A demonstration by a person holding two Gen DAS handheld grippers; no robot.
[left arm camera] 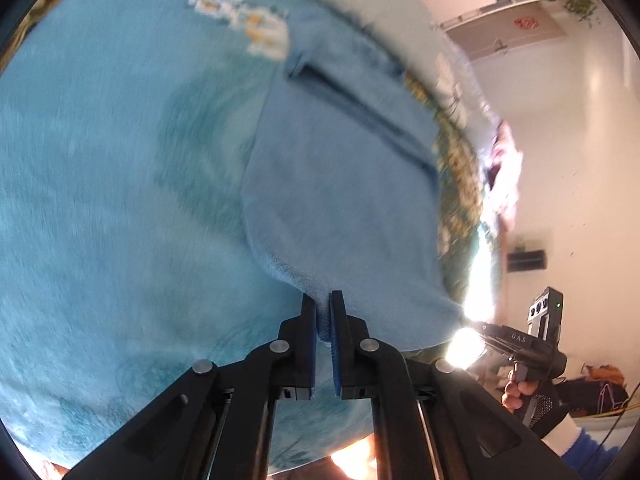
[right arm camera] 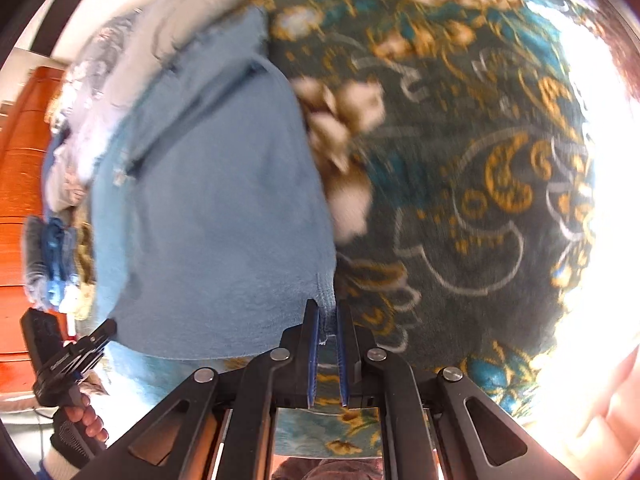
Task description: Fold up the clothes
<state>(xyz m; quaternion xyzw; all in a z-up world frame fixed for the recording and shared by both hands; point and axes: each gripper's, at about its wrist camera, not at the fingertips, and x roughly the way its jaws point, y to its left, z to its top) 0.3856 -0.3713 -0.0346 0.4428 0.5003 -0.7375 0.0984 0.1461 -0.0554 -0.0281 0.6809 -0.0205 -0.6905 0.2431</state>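
A light blue fleece garment with a zipped pocket lies lifted over a teal blanket. My left gripper is shut on the garment's near hem, cloth pinched between its blue pads. In the right wrist view the same garment hangs over a dark green patterned blanket, and my right gripper is shut on another corner of its hem. Each view shows the other gripper at its edge: the right one and the left one, each held in a hand.
A pile of other clothes lies beyond the garment, beside orange wooden furniture. White walls and a door stand past the bed. Strong sunlight washes out the blanket's right side. Both views are motion-blurred.
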